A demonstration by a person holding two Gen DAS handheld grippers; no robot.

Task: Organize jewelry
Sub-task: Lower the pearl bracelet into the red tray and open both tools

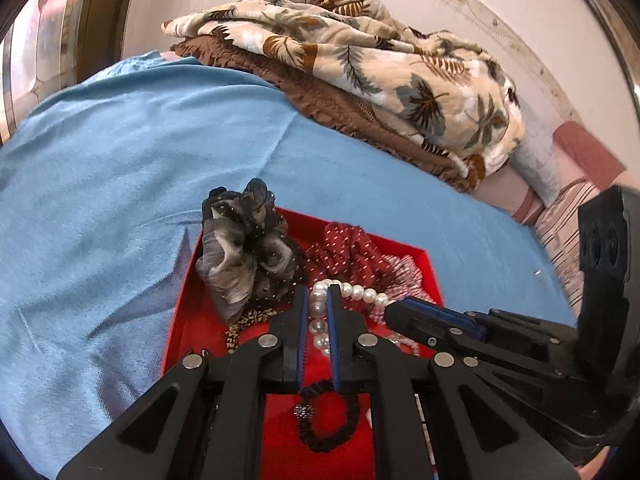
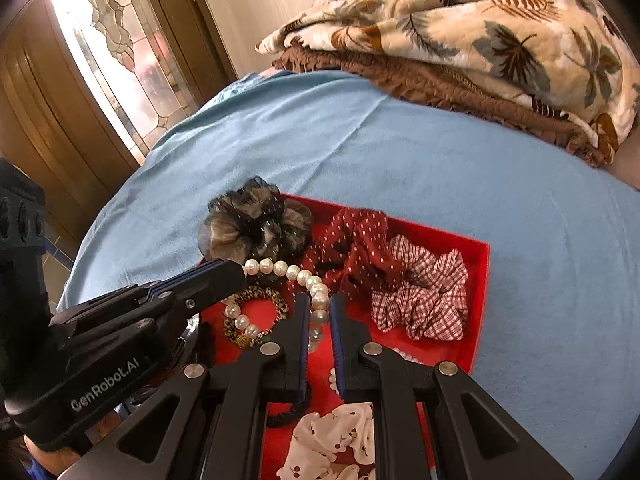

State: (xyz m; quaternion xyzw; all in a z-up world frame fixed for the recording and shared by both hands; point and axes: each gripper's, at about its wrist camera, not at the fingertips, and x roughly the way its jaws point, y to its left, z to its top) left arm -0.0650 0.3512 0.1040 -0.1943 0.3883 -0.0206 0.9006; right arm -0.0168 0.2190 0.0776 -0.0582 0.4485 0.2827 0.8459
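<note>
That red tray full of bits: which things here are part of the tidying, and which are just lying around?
Part of the job:
- red tray
- pearl necklace, held by left gripper and right gripper
- scrunchies, e.g. checked one

Just lying about:
- leaf-print blanket
- blue bedsheet
- glass door

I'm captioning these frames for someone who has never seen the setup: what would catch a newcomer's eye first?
The bright red tray on the light blue bedsheet, crowded with fabric scrunchies. A white pearl strand stretches across the tray, with the left gripper and right gripper both closed around parts of it. Behind lies a cream leaf-print blanket heaped on the bed's far side.
</note>
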